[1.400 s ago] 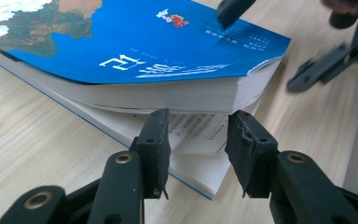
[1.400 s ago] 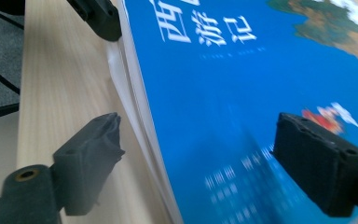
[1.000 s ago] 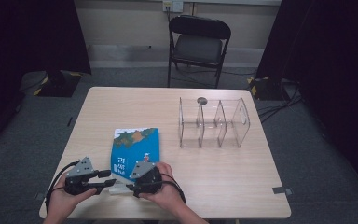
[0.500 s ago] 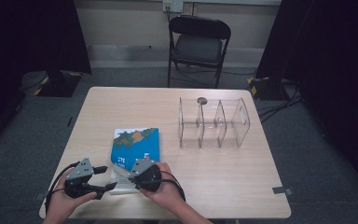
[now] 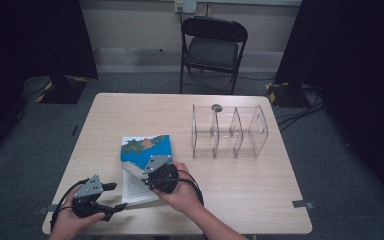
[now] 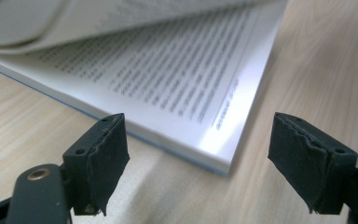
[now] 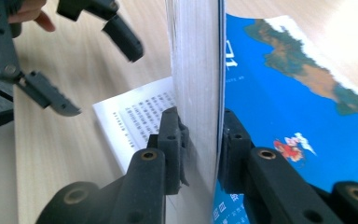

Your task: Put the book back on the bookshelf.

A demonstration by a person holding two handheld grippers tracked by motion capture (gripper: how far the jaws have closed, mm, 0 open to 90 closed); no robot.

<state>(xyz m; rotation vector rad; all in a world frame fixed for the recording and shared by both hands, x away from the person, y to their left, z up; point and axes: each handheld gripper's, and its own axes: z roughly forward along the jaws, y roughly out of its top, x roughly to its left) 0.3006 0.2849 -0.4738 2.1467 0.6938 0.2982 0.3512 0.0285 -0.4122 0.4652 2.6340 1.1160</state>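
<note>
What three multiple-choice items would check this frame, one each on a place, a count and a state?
1. Where does the clear divider rack stand on the table?
A. On the book
B. To the right of the book, apart from it
C. At the near left corner

2. How many chairs stand beyond the table?
A. One
B. Two
C. Three

3. How does the right gripper stand?
A. Wide open over bare table
B. Shut on a cup
C. Shut on a stack of the book's pages with the cover

Key:
1 B, bare wood lies between the rack and the book in the high view.
2 A, a single black folding chair stands behind the far edge.
3 C, in the right gripper view its jaws press on the lifted pages and blue cover, while the left gripper waits open near the book's corner.
</note>
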